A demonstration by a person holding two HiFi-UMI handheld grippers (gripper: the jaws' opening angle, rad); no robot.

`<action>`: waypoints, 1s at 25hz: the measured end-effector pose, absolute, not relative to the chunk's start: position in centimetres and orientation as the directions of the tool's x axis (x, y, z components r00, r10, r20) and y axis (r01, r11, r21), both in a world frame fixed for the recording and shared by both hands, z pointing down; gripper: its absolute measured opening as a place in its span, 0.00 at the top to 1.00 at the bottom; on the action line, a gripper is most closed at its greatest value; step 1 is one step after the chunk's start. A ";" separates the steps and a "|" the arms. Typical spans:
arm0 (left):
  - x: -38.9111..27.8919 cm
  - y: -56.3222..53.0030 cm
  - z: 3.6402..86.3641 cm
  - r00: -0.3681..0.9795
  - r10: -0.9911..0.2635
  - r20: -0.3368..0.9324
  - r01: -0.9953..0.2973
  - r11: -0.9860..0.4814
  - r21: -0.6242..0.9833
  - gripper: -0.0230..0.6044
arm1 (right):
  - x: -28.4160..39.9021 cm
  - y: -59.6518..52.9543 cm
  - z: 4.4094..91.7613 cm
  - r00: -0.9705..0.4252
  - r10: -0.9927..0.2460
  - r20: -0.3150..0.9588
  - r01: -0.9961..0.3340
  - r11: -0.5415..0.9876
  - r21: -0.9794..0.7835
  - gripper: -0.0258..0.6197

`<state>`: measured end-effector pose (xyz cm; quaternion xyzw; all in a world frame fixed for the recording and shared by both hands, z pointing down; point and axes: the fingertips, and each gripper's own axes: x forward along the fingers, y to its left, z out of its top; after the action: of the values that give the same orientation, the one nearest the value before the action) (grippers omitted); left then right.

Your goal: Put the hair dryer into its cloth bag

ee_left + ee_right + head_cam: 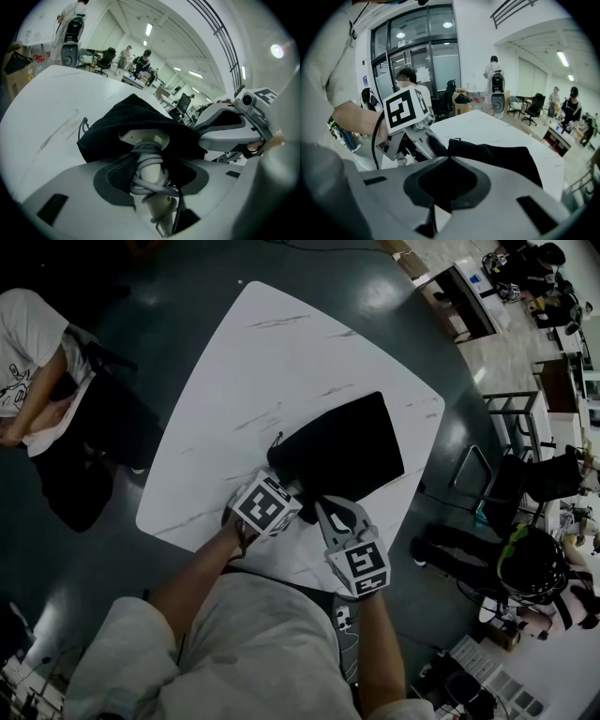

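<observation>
Clamping the left hand-held gripper [150,164] round the cord-wound handle of the hair dryer [143,137], head already inside the mouth of the cloth bag [352,446], handle outside it. Pinching that bag's near lip with the right hand-held gripper [447,173], jaws pressed together on cloth. Judged about halfway: remaining, pushing the handle in and closing the mouth.

Head view steeply down over table [281,343]; both gripper views close on the cloth bag [136,115].
</observation>
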<state>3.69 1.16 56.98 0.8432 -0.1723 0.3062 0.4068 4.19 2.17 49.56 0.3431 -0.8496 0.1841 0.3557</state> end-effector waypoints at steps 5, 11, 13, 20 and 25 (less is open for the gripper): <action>4.2 1.1 56.8 0.758 -0.044 0.650 -0.528 -0.626 0.574 0.61 | 4.5 2.5 49.2 -0.510 -0.460 0.727 -0.715 0.697 -0.061 0.92; 4.8 0.6 56.3 0.784 -0.039 0.620 -0.505 -0.622 0.599 0.61 | 4.9 2.7 49.2 -0.515 -0.459 0.724 -0.712 0.699 -0.063 0.92; 5.1 0.4 56.1 0.801 -0.040 0.598 -0.494 -0.609 0.621 0.61 | 5.2 2.7 49.1 -0.519 -0.460 0.720 -0.712 0.699 -0.065 0.92; 6.3 -0.6 56.1 0.820 -0.065 0.568 -0.493 -0.585 0.644 0.61 | 6.3 2.7 49.4 -0.521 -0.462 0.718 -0.710 0.701 -0.064 0.92; 7.4 -1.4 56.3 0.829 -0.079 0.553 -0.496 -0.560 0.664 0.61 | 6.8 2.7 49.7 -0.525 -0.460 0.716 -0.708 0.704 -0.067 0.92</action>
<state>7.42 -1.36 56.29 0.8503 -0.1693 0.2383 0.4377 6.83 2.68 49.68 0.3415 -0.8550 0.1778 0.3475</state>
